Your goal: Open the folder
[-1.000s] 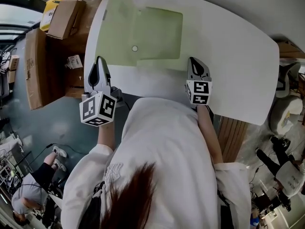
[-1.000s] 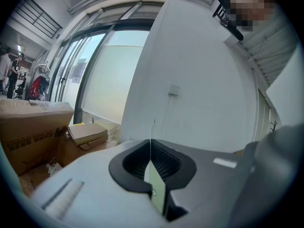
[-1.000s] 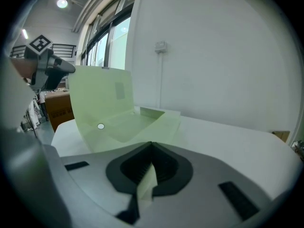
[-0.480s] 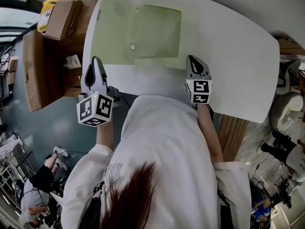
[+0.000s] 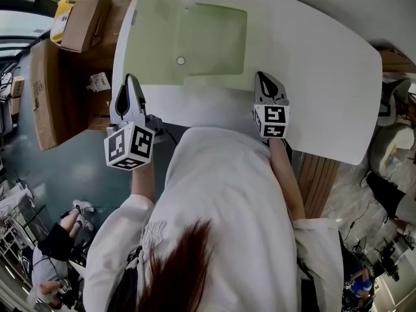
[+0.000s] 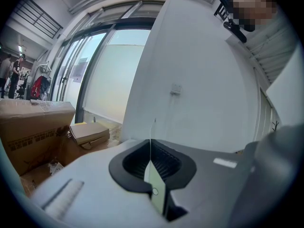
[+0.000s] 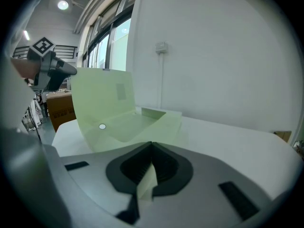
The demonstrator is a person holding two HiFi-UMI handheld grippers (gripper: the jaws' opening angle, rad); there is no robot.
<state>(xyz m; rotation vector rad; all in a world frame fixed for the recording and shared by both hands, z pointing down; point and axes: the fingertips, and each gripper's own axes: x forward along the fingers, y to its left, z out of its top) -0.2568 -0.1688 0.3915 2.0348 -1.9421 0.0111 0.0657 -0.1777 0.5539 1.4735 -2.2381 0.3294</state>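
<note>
A person stands at a white tabletop (image 5: 325, 77) with 2 hand-held grippers, opening a pale green folder (image 5: 211, 38) that lies on the tabletop's far left part. The left hand-held gripper (image 5: 132, 82) is closed on the thin edge of the folder's front cover (image 5: 153, 25), which stands lifted and curved up at the folder's left side. The right hand-held gripper (image 5: 262, 78) is closed on the near right corner of the lower sheet and pins it down. The folder appears mostly open, with its inner pocket and a small round fastener showing. The next move likely calls for swinging the lifted cover outward to the left until it lies flat, while the right hand-held gripper steadies the base.
</note>
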